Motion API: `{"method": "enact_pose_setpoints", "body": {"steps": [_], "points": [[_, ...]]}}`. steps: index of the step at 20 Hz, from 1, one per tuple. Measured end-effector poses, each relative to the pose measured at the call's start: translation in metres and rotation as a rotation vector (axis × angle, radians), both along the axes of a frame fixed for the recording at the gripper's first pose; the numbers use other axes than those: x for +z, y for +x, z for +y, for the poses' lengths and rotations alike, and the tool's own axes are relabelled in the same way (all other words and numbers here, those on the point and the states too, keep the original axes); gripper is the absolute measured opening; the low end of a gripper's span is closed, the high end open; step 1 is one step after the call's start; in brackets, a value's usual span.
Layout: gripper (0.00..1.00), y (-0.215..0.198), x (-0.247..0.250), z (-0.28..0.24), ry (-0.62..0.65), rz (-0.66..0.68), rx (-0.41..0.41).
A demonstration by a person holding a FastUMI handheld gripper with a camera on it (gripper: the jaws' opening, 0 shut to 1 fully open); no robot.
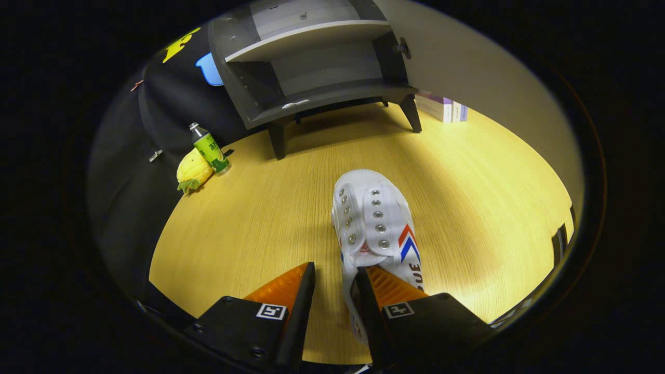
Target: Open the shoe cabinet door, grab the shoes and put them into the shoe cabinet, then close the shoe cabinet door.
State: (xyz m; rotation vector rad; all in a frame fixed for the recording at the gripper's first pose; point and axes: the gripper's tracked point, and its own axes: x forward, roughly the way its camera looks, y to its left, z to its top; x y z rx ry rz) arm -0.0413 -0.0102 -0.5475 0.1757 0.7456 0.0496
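Grey cabinet (311,67) door open; our gripper (335,283), fingers apart, straddles the white canvas shoe's (376,223) wall; stowing and closing remain.

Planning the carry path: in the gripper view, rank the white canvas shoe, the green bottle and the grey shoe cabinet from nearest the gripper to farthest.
1. White canvas shoe: at the gripper, one finger inside its heel opening, its side wall between the fingers.
2. Green bottle: well beyond the fingers, leftward, beside a yellow plush pineapple.
3. Grey shoe cabinet: farthest, straight ahead, door open.
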Motion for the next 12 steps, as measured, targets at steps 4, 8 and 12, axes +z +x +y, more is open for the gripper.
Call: {"method": "enact_pose_setpoints", "body": {"steps": [4,8,12], "points": [[0.41,0.030,-0.004,-0.021,-0.128,-0.104,-0.053],[0.17,0.062,-0.004,-0.031,-0.131,-0.161,-0.133],[0.09,0.085,-0.004,-0.034,-0.088,-0.165,-0.130]]}}
